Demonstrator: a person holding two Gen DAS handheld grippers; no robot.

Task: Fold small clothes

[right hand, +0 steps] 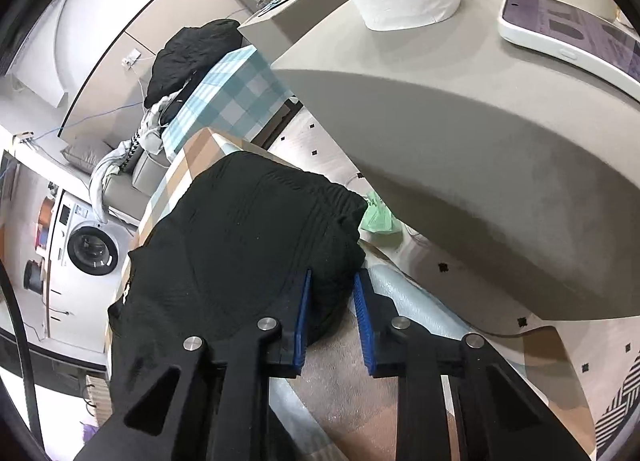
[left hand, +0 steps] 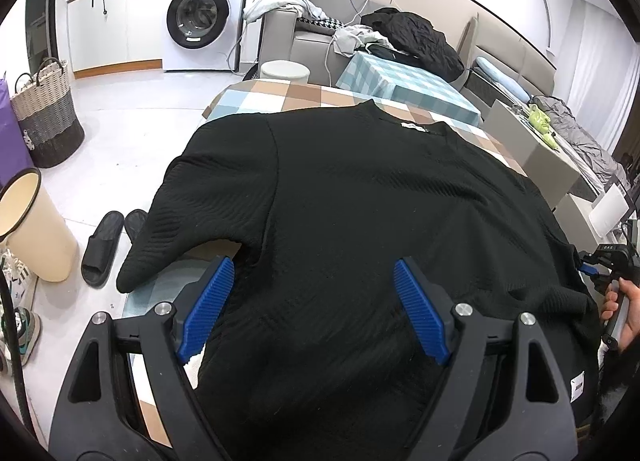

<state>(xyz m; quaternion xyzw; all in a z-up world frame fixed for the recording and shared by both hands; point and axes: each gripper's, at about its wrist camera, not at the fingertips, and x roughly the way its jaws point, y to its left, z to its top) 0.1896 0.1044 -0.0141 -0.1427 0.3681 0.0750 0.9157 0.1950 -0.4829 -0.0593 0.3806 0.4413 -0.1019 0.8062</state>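
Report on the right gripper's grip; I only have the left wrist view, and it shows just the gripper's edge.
Observer: The right gripper has its blue pads shut on a bunched edge of the black shirt. Fabric fills the gap between them.
Operator: Say what lies past that edge.
Observer: A crumpled pale green thing lies just beyond the fabric, below the grey table. I cannot tell what it is.
Operator: Name what sits on that table.
Observer: A phone in a white case, with its screen lit.
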